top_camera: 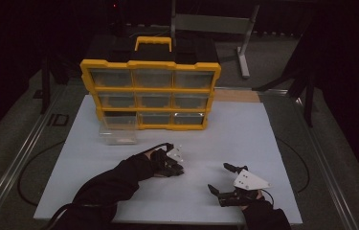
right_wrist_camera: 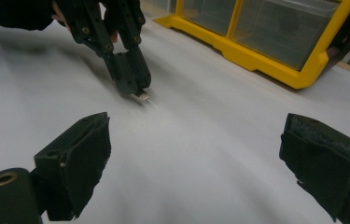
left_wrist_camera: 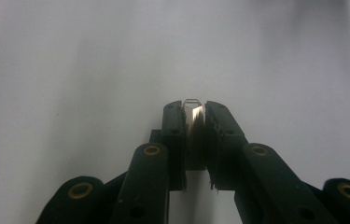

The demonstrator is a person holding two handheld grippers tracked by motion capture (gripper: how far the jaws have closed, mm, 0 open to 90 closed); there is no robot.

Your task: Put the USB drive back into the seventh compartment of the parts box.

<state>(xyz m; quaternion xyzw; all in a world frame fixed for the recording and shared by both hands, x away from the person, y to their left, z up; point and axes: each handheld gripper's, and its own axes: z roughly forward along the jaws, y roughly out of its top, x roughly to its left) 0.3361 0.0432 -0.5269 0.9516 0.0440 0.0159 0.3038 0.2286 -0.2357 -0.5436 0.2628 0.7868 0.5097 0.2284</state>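
Your left tool (left_wrist_camera: pixel 193 122) pinches one small metal clip (left_wrist_camera: pixel 192 108) against the white table (top_camera: pixel 244 139); your right tool (right_wrist_camera: pixel 196 158) stands spread, holding nothing. Behind sits one yellow organizer (top_camera: pixel 151 91) with nine clear drawers, one drawer (top_camera: pixel 118 130) pulled out.

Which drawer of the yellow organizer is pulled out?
The bottom-left drawer of the organizer: it juts onto the white mat, clear-walled, while the other eight sit flush.

A small, thin metal piece (left_wrist_camera: pixel 193 116), pale and shiny with a looped wire end, stands upright on edge, pinched between the pads of the left gripper (left_wrist_camera: pixel 193 122). Its tip pokes just past the jaw ends, low over the white board.
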